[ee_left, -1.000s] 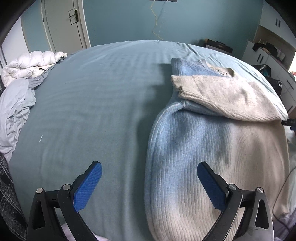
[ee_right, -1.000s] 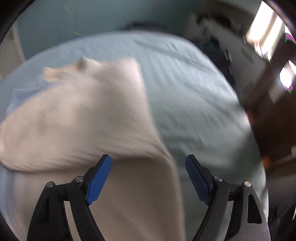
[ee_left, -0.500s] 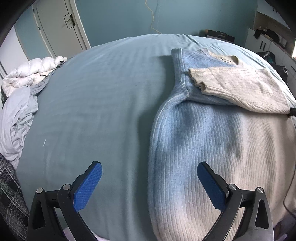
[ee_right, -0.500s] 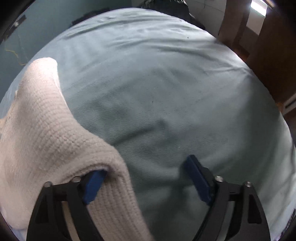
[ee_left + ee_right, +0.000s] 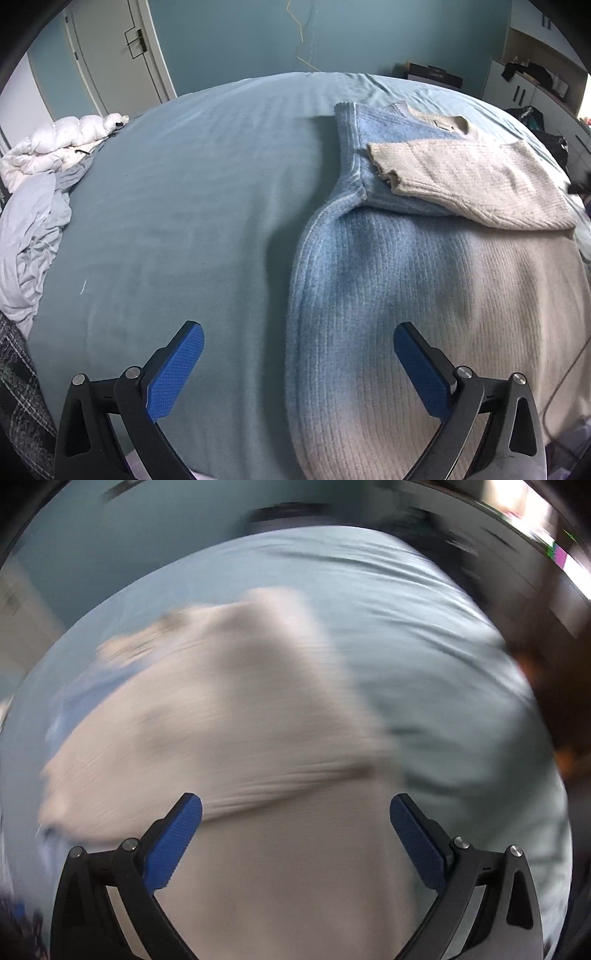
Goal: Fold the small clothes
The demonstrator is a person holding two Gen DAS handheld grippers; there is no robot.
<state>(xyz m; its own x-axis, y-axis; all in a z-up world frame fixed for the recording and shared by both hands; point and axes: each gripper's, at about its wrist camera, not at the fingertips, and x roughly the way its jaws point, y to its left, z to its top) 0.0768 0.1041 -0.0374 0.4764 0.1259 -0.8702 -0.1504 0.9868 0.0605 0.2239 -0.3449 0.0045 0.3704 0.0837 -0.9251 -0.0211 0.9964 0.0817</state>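
From the left wrist view, the sweater (image 5: 399, 295) lies flat on the bed (image 5: 184, 206), long axis running away from the camera, collar at the far end, its cream sleeve (image 5: 472, 184) folded crosswise over the chest. The left claw (image 5: 295, 365) hangs released above the hem.

In the blurred right wrist view, the right claw (image 5: 295, 842) is released over the sweater (image 5: 229, 738); half a second ago it straddled the sleeve's edge.
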